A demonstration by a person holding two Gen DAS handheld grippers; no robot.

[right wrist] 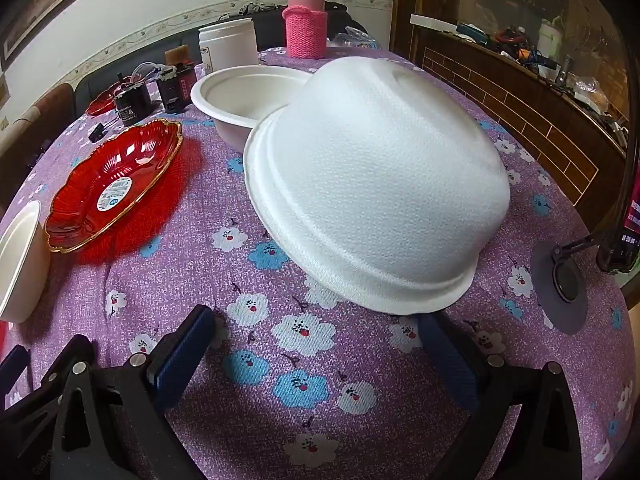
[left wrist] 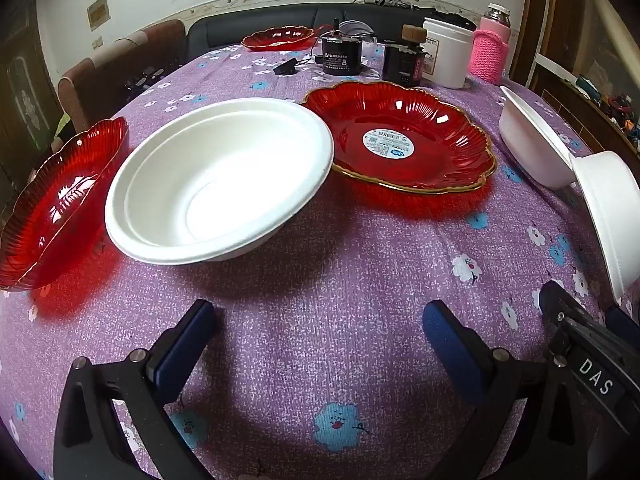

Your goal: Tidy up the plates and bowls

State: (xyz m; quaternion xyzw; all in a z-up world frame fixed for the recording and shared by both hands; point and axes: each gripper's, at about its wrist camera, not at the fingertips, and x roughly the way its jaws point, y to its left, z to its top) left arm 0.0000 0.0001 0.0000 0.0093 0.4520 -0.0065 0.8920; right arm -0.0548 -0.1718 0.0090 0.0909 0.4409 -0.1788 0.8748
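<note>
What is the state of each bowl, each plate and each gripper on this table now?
Left gripper: open, holding nothing.
Right gripper: open, holding nothing.
Near white bowl: upside down, tilted.
Far white bowl: upright, empty.
Left white bowl: upright, empty.
Gold-rimmed red plate: upright, empty, sticker inside.
Left red plate: upright, empty.

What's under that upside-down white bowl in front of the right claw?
The upturned white bowl rests on the floral tablecloth, its far side leaning on an upright white bowl. Whatever sits beneath it is hidden.
</note>
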